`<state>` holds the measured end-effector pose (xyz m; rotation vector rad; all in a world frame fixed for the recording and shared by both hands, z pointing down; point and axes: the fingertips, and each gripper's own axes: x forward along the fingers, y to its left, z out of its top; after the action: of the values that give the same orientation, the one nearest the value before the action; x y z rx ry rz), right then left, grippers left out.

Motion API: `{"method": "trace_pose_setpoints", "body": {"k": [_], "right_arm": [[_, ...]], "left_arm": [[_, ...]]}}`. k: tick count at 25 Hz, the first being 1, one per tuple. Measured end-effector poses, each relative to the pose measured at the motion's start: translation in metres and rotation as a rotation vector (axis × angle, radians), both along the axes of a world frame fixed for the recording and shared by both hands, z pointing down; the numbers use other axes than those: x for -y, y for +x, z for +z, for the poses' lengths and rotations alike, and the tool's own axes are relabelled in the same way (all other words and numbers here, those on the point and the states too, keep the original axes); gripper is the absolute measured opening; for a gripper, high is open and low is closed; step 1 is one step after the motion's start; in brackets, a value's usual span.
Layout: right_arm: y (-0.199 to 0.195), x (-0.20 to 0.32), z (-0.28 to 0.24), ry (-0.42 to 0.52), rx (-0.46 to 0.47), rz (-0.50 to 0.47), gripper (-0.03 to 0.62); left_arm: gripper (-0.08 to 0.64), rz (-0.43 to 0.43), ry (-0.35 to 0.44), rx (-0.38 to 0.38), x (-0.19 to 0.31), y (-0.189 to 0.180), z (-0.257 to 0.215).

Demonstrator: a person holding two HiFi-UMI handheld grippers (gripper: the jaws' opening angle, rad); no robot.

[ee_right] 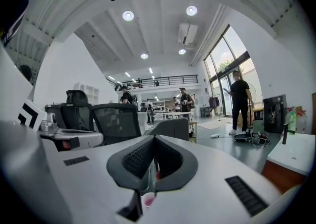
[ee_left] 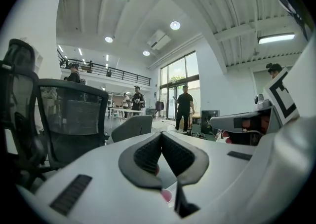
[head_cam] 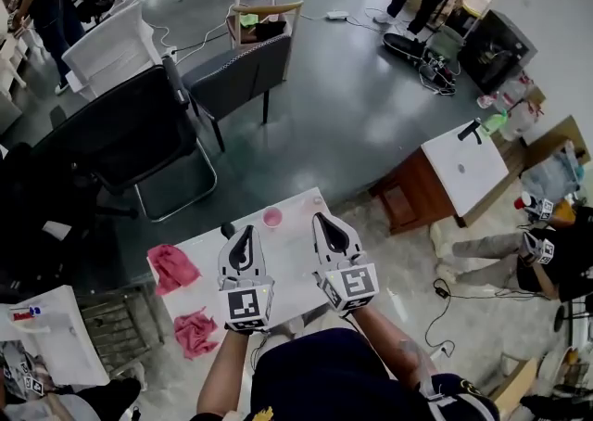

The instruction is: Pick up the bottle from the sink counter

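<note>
Step in hand: reach toward bottle, grasp not yet begun.
- Left gripper (head_cam: 246, 230) and right gripper (head_cam: 321, 219) side by side, roughly level, over near desk (head_cam: 296, 285).
- Both jaws clenched, nothing between them.
- Near desk carries small pink cup (head_cam: 271, 217) and pink cloth (head_cam: 173, 267) at left edge. No bottle there.
- Likely target: green bottle (head_cam: 496, 121) by far corner of right desk (head_cam: 468, 173), well apart from both grippers. Cannot tell whether it stands on that desk.

Next move calls for: swing one gripper right, release jaws, line them up round bottle body.
</note>
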<state>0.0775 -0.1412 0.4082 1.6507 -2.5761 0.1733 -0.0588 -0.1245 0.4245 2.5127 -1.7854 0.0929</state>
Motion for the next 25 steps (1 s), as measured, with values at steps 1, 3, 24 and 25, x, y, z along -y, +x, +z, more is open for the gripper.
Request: {"method": "trace_pose_setpoints", "body": {"k": [1,3,24,25], "right_arm": [[0.005,0.006,0.004,0.004,-0.004,0.006,0.026],[0.012,0.020,0.011,0.013,-0.017,0.010,0.026],[0.053,0.074,0.161,-0.202,-0.086,0.139,0.037],[0.056,0.076,0.168,-0.212,-0.088,0.147,0.053]], "left_arm": [[0.018,0.000,0.003,-0.003,0.005,0.004,0.003],[0.018,-0.001,0.007,-0.002,0.015,0.010,0.008],[0.018,-0.020,-0.152,-0.015,0.041,0.038,0.092],[0.018,-0.018,-0.159,-0.013,0.041,0.039,0.095]]}}
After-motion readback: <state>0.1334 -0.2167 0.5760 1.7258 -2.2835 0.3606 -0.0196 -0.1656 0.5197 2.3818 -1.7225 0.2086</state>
